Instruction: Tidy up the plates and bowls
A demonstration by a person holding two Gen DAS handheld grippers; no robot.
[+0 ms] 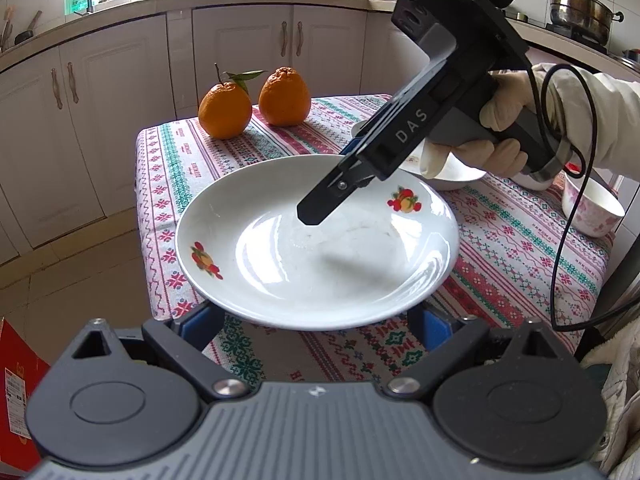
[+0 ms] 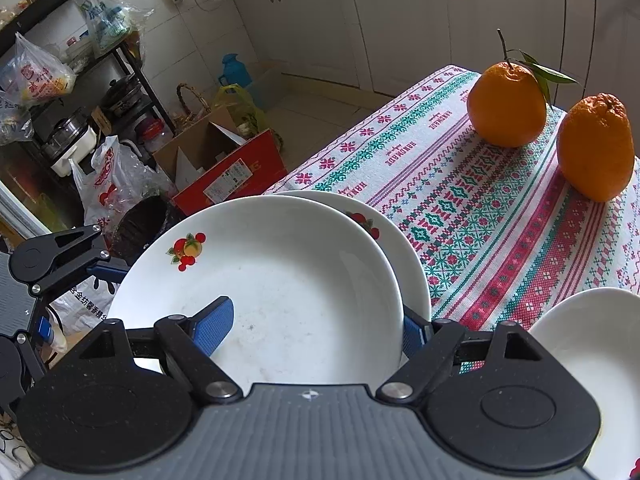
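Observation:
A white plate with fruit prints (image 1: 316, 240) sits at the table's near-left part. In the right wrist view it lies on top of a second matching plate (image 2: 404, 248). My right gripper (image 2: 316, 328) is open with one blue pad inside the top plate (image 2: 264, 288) and the other finger outside its rim. In the left wrist view the right gripper (image 1: 316, 208) reaches down into the plate. My left gripper (image 1: 316, 328) is open, its fingers spread under the plate's near rim.
Two oranges (image 1: 256, 104) stand at the far side of the patterned tablecloth (image 1: 520, 248). White bowls sit to the right (image 1: 592, 208) (image 2: 600, 360). A red box (image 2: 232, 172) and bags lie on the floor to the left.

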